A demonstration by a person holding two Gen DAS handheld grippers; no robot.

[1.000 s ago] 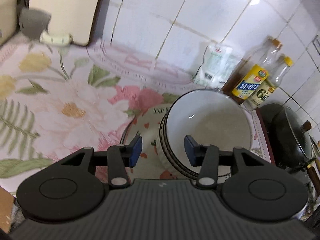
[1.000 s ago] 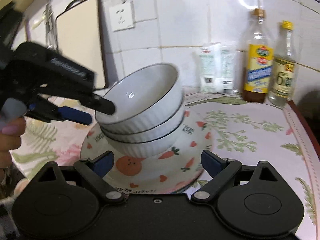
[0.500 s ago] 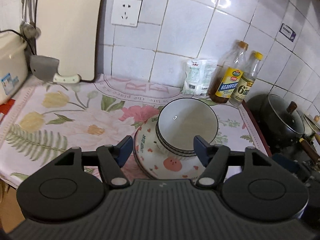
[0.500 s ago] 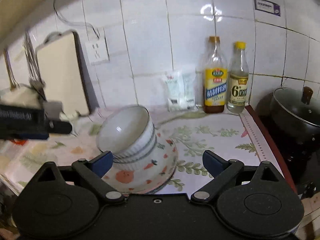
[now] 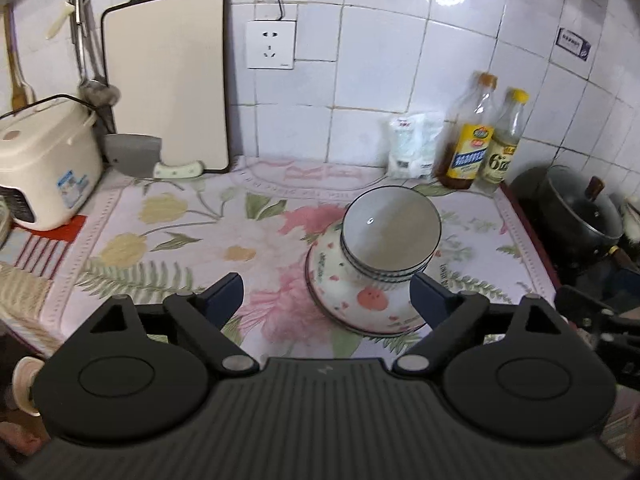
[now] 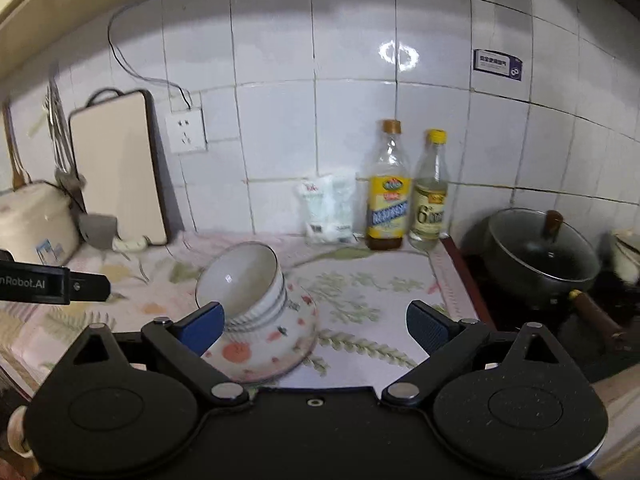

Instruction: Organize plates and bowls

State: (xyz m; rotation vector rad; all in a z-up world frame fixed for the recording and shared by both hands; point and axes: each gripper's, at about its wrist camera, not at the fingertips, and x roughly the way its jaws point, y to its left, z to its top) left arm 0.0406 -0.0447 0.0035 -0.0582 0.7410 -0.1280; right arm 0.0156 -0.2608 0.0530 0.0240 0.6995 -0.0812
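A stack of white ribbed bowls with dark rims (image 5: 390, 236) sits on patterned plates with carrot and heart prints (image 5: 352, 300) on the floral counter mat. The stack also shows in the right wrist view (image 6: 244, 284) on the plates (image 6: 272, 344). My left gripper (image 5: 326, 294) is open and empty, held back above the counter's front edge, apart from the stack. My right gripper (image 6: 316, 324) is open and empty, also pulled back from the stack. The left gripper's body (image 6: 52, 282) shows at the left edge of the right wrist view.
A cutting board (image 5: 168, 80) leans on the tiled wall beside a cleaver (image 5: 136, 156) and a rice cooker (image 5: 44, 168). Two bottles (image 5: 476, 136) and a white bag (image 5: 412, 144) stand at the back. A lidded black pot (image 5: 576, 208) sits on the stove at right.
Both grippers have drawn back and up from the bowl stack. The left gripper's jaws have opened wider. The stack stays on the plates.
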